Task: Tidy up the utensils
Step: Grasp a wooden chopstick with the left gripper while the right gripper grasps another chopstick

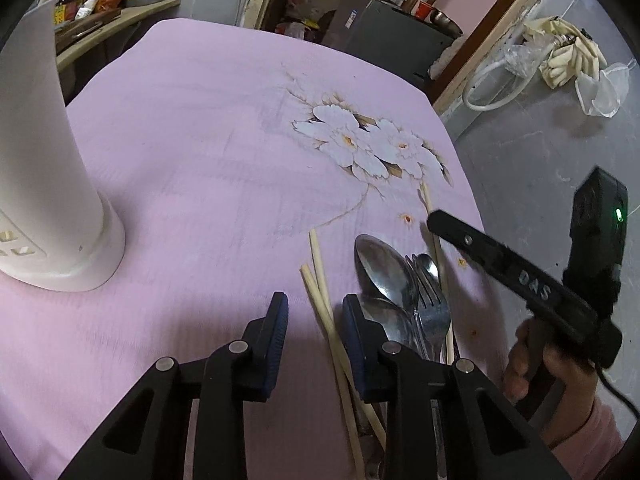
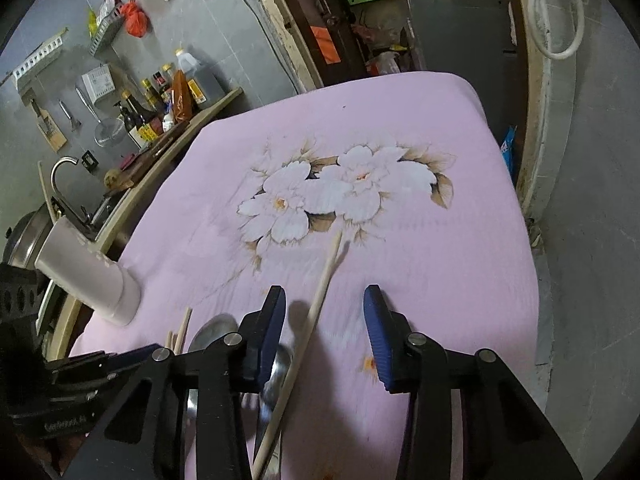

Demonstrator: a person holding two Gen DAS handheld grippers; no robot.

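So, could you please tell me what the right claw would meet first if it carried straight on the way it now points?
Most likely the single chopstick lying between the right claw's open fingers, then the pink cloth beneath it. Depth is hard to judge here.

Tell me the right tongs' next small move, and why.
Probably lower the right tongs and close on the chopstick: it lies on the cloth between their open pads, not yet pinched, apart from the spoons and fork.
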